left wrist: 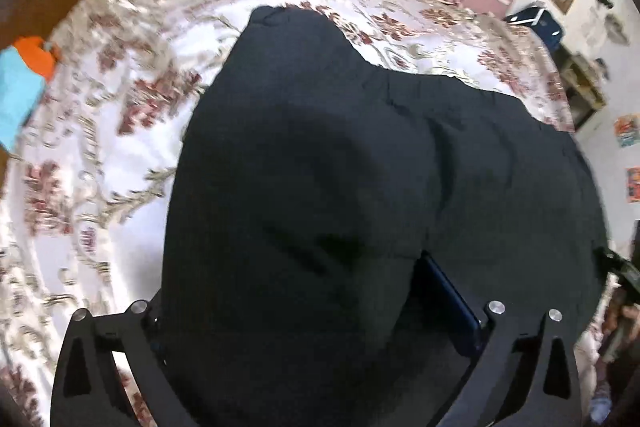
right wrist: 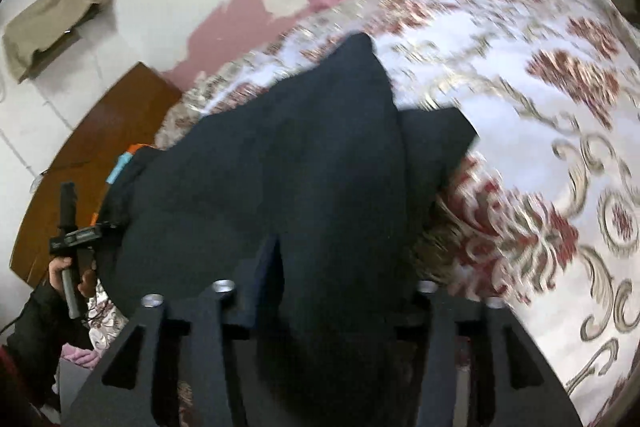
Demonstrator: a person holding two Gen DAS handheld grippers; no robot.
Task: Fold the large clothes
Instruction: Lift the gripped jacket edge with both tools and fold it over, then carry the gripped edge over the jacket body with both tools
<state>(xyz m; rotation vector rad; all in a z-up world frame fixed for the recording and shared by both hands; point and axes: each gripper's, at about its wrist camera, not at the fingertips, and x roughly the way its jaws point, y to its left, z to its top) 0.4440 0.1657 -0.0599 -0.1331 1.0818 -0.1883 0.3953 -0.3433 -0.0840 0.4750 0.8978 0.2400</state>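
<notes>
the black garment (left wrist: 360, 167) lies spread on the floral bedspread (left wrist: 100, 147), its near edge lifted and draped over both grippers. the left gripper (left wrist: 320, 307) has cloth bunched between its fingers, gripping it. the right gripper (right wrist: 324, 267) likewise pinches a fold of the garment (right wrist: 320, 147), above the bedspread (right wrist: 540, 107).

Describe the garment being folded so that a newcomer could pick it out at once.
Start at the bed with the floral bedspread. The black garment is draped across its middle and rises toward both cameras, covering the finger area. It is the only plain dark cloth; the blue-and-orange item lies at the bed's edge.
</notes>
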